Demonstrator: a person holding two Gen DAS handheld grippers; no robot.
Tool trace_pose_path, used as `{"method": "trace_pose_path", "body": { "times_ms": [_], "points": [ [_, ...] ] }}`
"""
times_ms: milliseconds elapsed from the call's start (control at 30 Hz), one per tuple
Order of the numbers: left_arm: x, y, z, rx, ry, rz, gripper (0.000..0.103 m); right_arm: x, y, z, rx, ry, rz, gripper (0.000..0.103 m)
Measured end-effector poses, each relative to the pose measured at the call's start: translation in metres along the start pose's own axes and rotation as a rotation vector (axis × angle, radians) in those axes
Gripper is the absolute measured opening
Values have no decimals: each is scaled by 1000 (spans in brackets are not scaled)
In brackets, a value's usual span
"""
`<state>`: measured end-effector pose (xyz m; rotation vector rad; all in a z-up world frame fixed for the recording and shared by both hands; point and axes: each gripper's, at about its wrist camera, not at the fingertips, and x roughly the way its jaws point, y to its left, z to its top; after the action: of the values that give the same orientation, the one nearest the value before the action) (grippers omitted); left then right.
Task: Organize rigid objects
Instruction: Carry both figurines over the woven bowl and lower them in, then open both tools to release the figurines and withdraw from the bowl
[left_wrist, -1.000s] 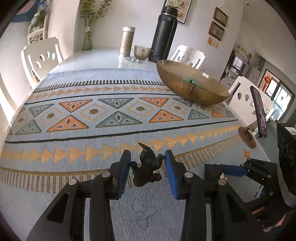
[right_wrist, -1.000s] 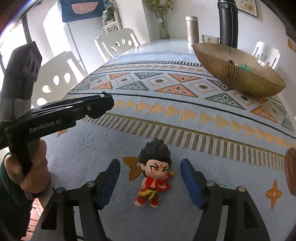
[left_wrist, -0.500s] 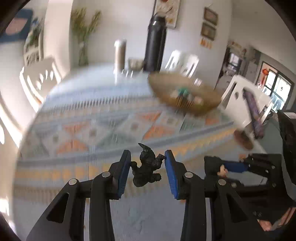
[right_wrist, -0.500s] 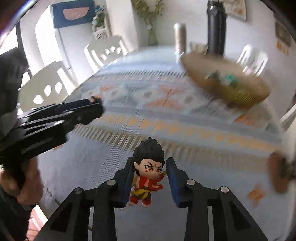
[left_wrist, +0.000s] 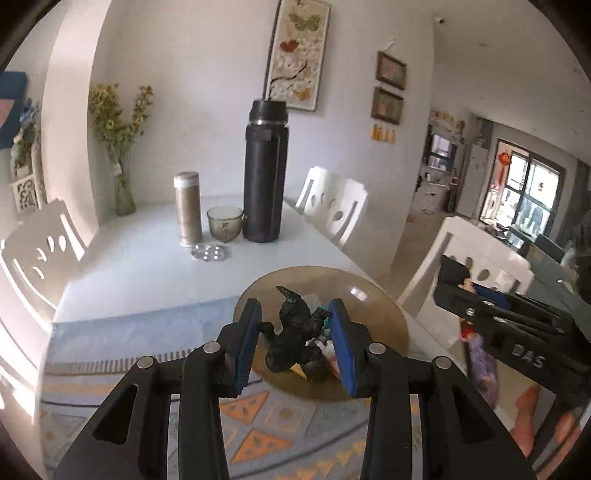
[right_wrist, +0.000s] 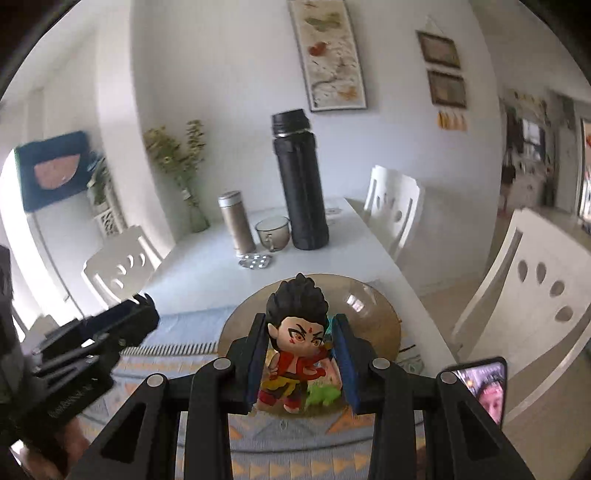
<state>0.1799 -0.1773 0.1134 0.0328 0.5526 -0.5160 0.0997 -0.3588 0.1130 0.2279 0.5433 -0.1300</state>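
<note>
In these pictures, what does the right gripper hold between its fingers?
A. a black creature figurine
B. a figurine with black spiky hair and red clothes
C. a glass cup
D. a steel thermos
B: in the right wrist view the right gripper has its blue fingers pressed on both sides of the figurine with black spiky hair and red clothes, held above the brown glass bowl.

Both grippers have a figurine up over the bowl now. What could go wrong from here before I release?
1. The black figurine is irregular, and the left gripper pinches only its sides; it could twist or slip out early.
2. The brown bowl already holds small items, so the red-robed figurine from the right gripper may bounce off them.
3. The grippers are close together; they could collide.
</note>
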Motion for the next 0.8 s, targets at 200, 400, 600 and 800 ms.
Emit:
{"method": "trace_pose_path", "body": {
  "times_ms": [200,400,600,800],
  "points": [
    [56,0,-12,-39,60,-1,35,46,-12,-4,14,70,-16,34],
    [85,-5,-23,-13,91,3,35,85,-21,-6,5,117,-28,34],
    [108,-7,-23,7,111,4,35,112,-28,-9,6,149,-69,34],
    [115,-1,-24,16,149,-4,47,126,-27,-12,-1,185,-103,49]
  ]
}}
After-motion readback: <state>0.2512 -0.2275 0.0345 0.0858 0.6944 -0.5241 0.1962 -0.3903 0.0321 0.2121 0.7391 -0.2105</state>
